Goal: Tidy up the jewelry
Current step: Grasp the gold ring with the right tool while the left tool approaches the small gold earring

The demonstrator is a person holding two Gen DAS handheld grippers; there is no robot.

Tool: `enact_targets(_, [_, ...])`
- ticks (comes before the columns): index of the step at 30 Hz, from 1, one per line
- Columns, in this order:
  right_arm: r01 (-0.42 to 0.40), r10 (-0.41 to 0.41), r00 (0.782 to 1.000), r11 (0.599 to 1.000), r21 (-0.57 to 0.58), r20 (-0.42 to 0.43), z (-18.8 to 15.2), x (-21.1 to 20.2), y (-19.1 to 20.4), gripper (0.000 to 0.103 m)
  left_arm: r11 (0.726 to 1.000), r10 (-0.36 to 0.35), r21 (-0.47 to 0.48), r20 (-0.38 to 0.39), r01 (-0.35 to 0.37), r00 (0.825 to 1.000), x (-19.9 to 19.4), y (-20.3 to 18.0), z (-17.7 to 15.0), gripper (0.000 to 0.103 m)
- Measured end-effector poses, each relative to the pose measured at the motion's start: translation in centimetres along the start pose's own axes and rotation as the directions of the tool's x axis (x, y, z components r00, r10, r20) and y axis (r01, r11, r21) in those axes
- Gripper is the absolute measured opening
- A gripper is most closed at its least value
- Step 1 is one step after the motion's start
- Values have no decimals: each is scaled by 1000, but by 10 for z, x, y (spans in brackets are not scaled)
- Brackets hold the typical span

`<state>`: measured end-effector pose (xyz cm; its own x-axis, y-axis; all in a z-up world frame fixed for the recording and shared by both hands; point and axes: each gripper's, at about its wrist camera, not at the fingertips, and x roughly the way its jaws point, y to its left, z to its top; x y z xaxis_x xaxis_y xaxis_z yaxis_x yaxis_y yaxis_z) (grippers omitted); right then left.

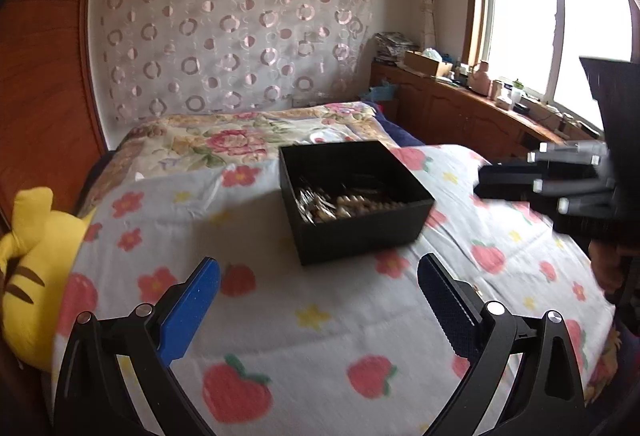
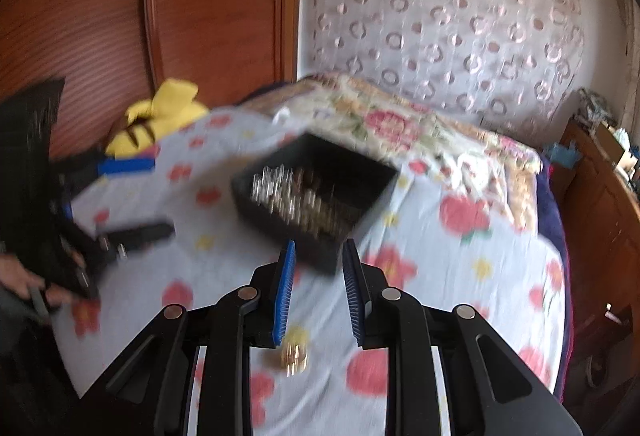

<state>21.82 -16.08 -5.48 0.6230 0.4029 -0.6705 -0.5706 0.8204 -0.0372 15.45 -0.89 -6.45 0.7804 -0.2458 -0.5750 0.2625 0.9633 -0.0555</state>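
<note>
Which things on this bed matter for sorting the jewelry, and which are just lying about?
Job: black box; jewelry in it; small gold piece on the blanket.
Lying about: yellow plush toy; clutter on the windowsill cabinet.

Yellow plush toy [image 1: 28, 276] beside strawberry-print blanket [image 1: 320, 336]; circle-patterned curtain [image 1: 240, 36]

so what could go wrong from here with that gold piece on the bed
The small gold piece lies loose on the soft quilt, below the right gripper, whose jaws are only partly open; a pinch could push it into the fabric. The black box sits on uneven bedding and could tip if nudged.
</note>
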Motion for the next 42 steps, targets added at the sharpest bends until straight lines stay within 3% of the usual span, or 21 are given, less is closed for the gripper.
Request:
enact_targets(7, [-37, 38, 995, 999, 16, -87, -50, 14, 12, 35, 999, -46, 4, -33, 46, 998, -1, -12, -20, 95])
enact_targets(16, [-15, 19, 985, 1000, 24, -170, -68, 35, 16, 35, 998, -58, 17, -46, 59, 997, -3, -19, -26, 95])
enact_targets(19, [-10, 14, 985, 1000, 25, -170, -68, 34, 16, 33, 998, -57, 18, -48, 58, 997, -3, -19, -27, 95])
enact_targets(20, [-18, 22, 986, 1000, 23, -168, -68, 34, 17, 20, 998, -57, 18, -47, 58, 997, -3, -19, -27, 95])
enact_targets(23, [-15, 15, 985, 1000, -2, -169, -68, 32, 23, 14, 998, -54, 20, -48, 55, 997, -3, -19, -27, 95])
enact_targets(33, [-16, 16, 998, 1000, -2, -61, -60, 1, 16, 14, 999, -45, 8, -71, 46, 996, 4, -15, -35, 95])
enact_targets(42, [30, -30, 999, 1000, 1, -37, -71, -20, 7, 14, 993, -93, 62, -137, 103, 986, 23, -42, -31, 95])
